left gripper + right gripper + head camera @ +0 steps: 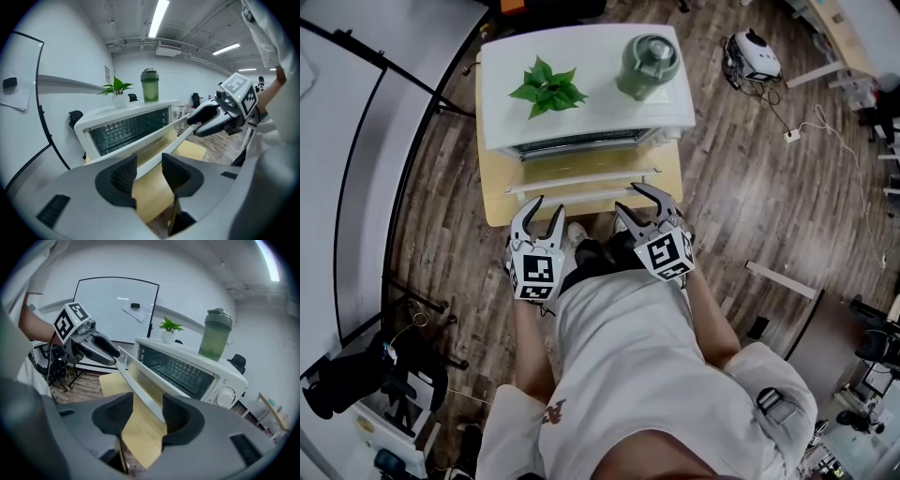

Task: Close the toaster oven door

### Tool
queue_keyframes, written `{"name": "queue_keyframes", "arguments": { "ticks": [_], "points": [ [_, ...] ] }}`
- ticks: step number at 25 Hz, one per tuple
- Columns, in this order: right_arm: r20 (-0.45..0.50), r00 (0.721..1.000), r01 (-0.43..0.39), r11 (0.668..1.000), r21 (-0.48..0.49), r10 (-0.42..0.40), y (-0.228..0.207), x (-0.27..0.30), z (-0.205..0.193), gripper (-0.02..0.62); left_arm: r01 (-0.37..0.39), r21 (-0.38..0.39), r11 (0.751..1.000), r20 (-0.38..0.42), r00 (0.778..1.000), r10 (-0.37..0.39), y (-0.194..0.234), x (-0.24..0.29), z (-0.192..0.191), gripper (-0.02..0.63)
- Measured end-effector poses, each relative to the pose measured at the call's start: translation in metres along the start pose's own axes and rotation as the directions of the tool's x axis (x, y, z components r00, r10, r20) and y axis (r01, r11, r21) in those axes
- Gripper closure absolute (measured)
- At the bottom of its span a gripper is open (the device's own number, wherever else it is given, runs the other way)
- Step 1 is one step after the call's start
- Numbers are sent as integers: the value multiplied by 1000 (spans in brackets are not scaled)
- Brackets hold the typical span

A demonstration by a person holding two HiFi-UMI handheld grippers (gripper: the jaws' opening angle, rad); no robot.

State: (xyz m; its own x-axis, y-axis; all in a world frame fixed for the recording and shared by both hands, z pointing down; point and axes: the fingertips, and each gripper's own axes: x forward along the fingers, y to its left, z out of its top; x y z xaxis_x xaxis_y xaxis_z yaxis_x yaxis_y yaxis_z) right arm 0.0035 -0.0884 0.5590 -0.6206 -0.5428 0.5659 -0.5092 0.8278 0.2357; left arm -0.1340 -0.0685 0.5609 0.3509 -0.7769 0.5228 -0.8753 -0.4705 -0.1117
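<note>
Seen from above, a white box-shaped toaster oven (600,117) stands on a small pale wooden counter (581,211) over a dark plank floor (750,187). The oven's glass-paned door (581,169) is open, swung down and out toward the person, so the wire rack inside shows in both gripper views. A slim white handle bar (581,186) runs along the door's free edge, above the front part of the counter. The left tool (550,203) grips this bar near its left end; in the left gripper view the bar passes between the two dark ribbed pads, which close against it. The right tool (627,196) is closed on the same bar near its right end, with the bar lying between its pads in the right gripper view. The two tools are apart, one at each end of the handle. On the oven's roof sit a small leafy green plant in a white pot (547,87) and, to its right, a green lidded bottle (649,64), both upright and apart from each other.
</note>
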Motion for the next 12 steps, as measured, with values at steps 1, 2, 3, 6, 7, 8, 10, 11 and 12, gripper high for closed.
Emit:
{"name": "queue_keyframes", "arguments": {
  "ticks": [1,2,3,6,7,8,10,11,12],
  "points": [
    [2,1000,2,1000,-1,-2,-1,1,1,394,-1,-1,1000,2,1000,1,1,1,1,445],
    [4,1000,3,1000,-1,-3,-3,1,2,394,-1,-2,1000,4,1000,1,2,1,3,445],
    [6,1000,5,1000,0,-5,-4,1,3,396,-1,-3,1000,6,1000,1,3,1,4,445],
    [17,1000,11,1000,2,-11,-9,2,7,397,-1,-5,1000,14,1000,1,6,3,9,445],
    [22,1000,12,1000,3,-13,-10,2,8,399,-1,-5,1000,17,1000,1,7,3,10,443],
    [26,1000,13,1000,4,-14,-12,3,10,399,-2,-6,1000,19,1000,2,9,4,12,443],
    [30,999,15,1000,4,-15,-14,4,12,400,-4,-10,1000,24,1000,4,11,5,14,443],
    [31,999,16,1000,2,-16,-16,4,13,400,-5,-11,1000,27,1000,5,12,5,15,442],
    [31,999,17,1000,1,-17,-17,5,15,400,-5,-11,1000,29,1000,5,13,6,17,442]
  ]
}}
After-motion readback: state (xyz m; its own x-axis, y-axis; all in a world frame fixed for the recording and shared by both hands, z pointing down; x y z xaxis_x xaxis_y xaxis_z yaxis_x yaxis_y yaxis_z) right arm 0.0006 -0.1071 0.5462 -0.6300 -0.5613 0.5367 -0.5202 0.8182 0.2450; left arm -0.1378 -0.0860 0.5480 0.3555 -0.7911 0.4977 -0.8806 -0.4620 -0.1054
